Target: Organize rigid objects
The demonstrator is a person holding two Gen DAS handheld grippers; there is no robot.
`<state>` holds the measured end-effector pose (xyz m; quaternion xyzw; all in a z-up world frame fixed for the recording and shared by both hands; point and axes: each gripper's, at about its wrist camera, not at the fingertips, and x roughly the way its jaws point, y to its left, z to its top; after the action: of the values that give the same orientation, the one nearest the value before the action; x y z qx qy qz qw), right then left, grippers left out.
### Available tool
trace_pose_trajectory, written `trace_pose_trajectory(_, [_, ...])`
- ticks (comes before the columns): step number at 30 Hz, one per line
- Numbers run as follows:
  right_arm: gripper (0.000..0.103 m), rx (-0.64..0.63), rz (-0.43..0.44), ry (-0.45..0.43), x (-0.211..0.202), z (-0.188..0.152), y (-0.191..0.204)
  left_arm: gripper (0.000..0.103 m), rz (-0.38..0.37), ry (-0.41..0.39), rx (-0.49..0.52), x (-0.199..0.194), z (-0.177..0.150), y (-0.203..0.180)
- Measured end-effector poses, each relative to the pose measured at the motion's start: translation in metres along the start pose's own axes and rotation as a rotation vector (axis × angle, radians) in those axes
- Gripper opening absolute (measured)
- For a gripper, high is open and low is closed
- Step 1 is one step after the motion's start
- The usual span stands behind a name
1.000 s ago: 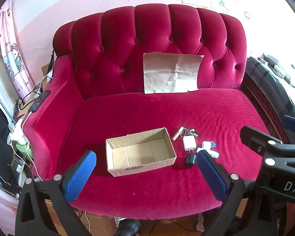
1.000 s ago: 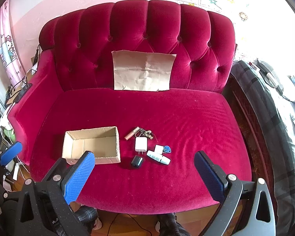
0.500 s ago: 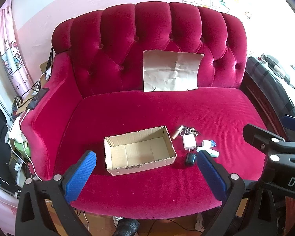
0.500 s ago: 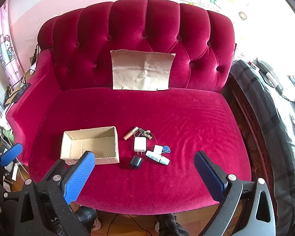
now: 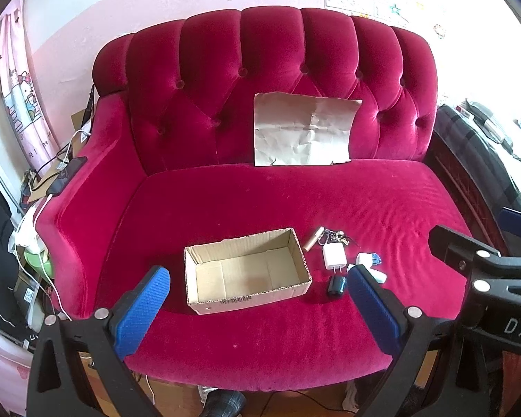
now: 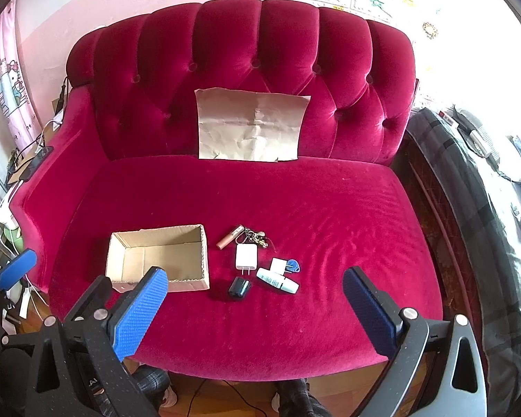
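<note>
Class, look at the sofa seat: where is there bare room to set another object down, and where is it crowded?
Bare: the seat right of the small items, and the stretch between the paper sheet and the cardboard box. Crowded: beside the box, around the white charger and keys.

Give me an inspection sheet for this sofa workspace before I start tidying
Surface: red velvet sofa seat, mostly bare.
Job's things: open cardboard box, empty; beside it lie a white charger, black case, pink tube, keys, white tube, white card with blue tag.
Clutter: creased brown paper leaning on the backrest.
Grippers: left gripper open, empty; right gripper open, empty; both short of the seat's front edge.
Cables: white and black leads beside the sofa arm.
Surroundings: pink wall, cartoon curtain, dark plaid bedding.
</note>
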<state>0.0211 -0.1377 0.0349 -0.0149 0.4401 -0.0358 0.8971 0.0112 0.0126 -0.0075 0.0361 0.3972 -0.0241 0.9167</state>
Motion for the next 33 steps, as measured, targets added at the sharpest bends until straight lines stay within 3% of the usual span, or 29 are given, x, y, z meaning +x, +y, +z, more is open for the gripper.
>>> trace_pose_trajectory(20, [0.103, -0.007, -0.009, 0.010, 0.015, 0.000, 0.001, 0.103, -0.004, 0.026, -0.003, 0.018, -0.001, 0.001])
trace_pose_trajectory(33, [0.103, 0.005, -0.044, 0.028, 0.063, 0.008, -0.009, 0.103, 0.061, 0.065, -0.030, 0.078, -0.002, 0.037])
